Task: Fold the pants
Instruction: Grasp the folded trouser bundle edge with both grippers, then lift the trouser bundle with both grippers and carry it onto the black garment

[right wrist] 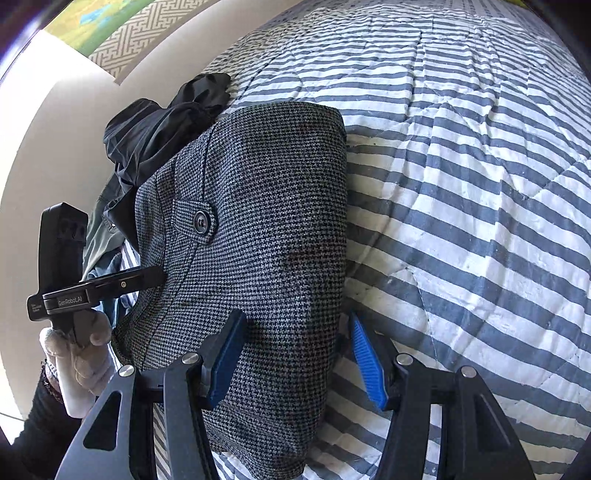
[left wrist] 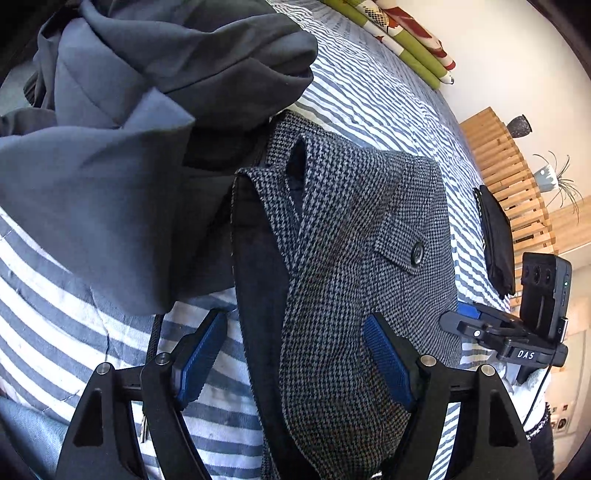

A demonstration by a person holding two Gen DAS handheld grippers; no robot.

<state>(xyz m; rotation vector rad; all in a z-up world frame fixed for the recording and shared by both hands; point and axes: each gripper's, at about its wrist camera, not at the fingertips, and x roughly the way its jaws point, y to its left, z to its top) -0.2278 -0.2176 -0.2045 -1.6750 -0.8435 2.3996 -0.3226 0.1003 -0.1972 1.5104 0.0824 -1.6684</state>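
Note:
Grey houndstooth pants (left wrist: 351, 258) lie folded on a blue and white striped bedspread (left wrist: 369, 96), button tab facing up. My left gripper (left wrist: 295, 354) is open, its blue pads on either side of the near end of the pants, with fabric lying loose between them. My right gripper (right wrist: 295, 360) is open too and straddles the pants (right wrist: 258, 221) from the other side, one pad over the cloth and one just off its folded edge. Each gripper shows in the other's view: the right gripper (left wrist: 461, 319) at the pants' right edge, the left gripper (right wrist: 147, 277) held by a gloved hand (right wrist: 81, 350).
A heap of grey-blue garments (left wrist: 129, 129) sits right behind the pants, with a black garment (right wrist: 166, 122) in it. A black folded item (left wrist: 496, 240) lies near the bed's edge by a slatted wooden piece (left wrist: 509, 177). Patterned pillows (left wrist: 406, 33) lie at the far end. Open bedspread (right wrist: 461, 184) spreads to the right.

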